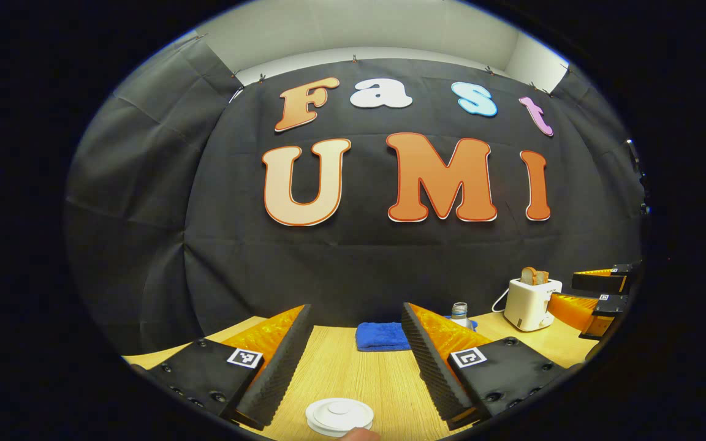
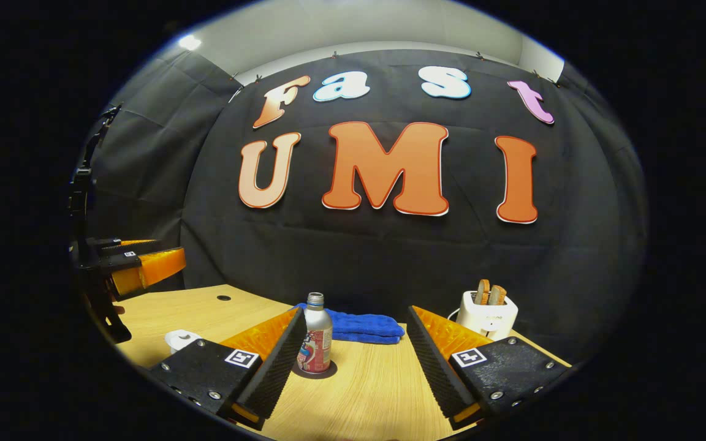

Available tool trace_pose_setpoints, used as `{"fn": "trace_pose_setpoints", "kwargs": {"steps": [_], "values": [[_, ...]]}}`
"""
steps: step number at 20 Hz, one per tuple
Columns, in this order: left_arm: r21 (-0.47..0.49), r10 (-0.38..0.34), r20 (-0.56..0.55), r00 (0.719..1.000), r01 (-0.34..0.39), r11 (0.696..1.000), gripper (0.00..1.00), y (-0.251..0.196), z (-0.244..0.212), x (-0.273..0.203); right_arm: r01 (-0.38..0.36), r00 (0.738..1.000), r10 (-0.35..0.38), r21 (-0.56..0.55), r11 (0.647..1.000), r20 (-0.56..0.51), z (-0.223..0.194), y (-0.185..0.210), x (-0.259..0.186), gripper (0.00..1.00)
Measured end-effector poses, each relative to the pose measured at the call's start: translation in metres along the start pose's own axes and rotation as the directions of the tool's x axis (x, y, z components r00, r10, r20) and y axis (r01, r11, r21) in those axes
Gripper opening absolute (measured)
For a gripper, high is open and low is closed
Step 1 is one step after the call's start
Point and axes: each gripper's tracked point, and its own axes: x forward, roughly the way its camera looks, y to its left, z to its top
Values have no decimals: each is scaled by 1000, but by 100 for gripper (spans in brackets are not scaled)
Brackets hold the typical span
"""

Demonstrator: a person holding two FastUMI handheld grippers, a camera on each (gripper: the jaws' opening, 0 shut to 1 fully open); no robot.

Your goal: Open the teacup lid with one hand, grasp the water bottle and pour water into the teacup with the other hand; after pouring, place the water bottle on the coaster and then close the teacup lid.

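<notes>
A white teacup with its lid (image 1: 339, 416) on stands on the wooden table, low between the fingers of my left gripper (image 1: 357, 311), which is open and not touching it. The same teacup (image 2: 180, 339) shows small at the left in the right gripper view. The water bottle (image 2: 316, 335), silver-necked with a red label, stands upright on a dark round coaster (image 2: 322, 372). My right gripper (image 2: 355, 312) is open, and the bottle stands just beyond its left finger, apart from it. Only the bottle's top (image 1: 459, 311) peeks over the left gripper's right finger.
A blue towel (image 1: 380, 336) lies at the table's back edge by the black cloth wall. A white toaster (image 2: 486, 313) with bread slices stands at the back right. The right gripper (image 1: 598, 293) shows at the far right, the left gripper (image 2: 141, 264) at the far left.
</notes>
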Motion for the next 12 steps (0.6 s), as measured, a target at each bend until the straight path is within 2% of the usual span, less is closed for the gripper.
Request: {"fn": "trace_pose_setpoints", "kwargs": {"steps": [2,5,6,7,9,11,12], "values": [[-4,-3,-4,1000,3,1000,100,-1,0,-1,17,1000,-17,-6,1000,-1,0,-5,-4,99],[-3,5,-5,1000,-5,1000,92,3,-1,-4,30,1000,-30,-7,1000,7,3,-11,-9,98],[-2,7,-7,1000,-7,1000,96,4,-1,-6,34,999,-34,-6,999,8,4,-12,-9,98],[-1,7,-8,1000,-7,1000,92,5,-2,-6,39,999,-39,-4,999,9,5,-13,-10,98],[-5,6,-12,1000,-6,1000,96,6,-3,-8,41,999,-41,2,999,11,6,-13,-12,98],[-7,6,-16,1000,-6,1000,96,7,-5,-10,42,999,-42,1,999,10,6,-13,-12,98],[-6,8,-19,1000,-8,1000,92,8,-6,-10,44,999,-44,-1,999,10,6,-13,-13,98]]}}
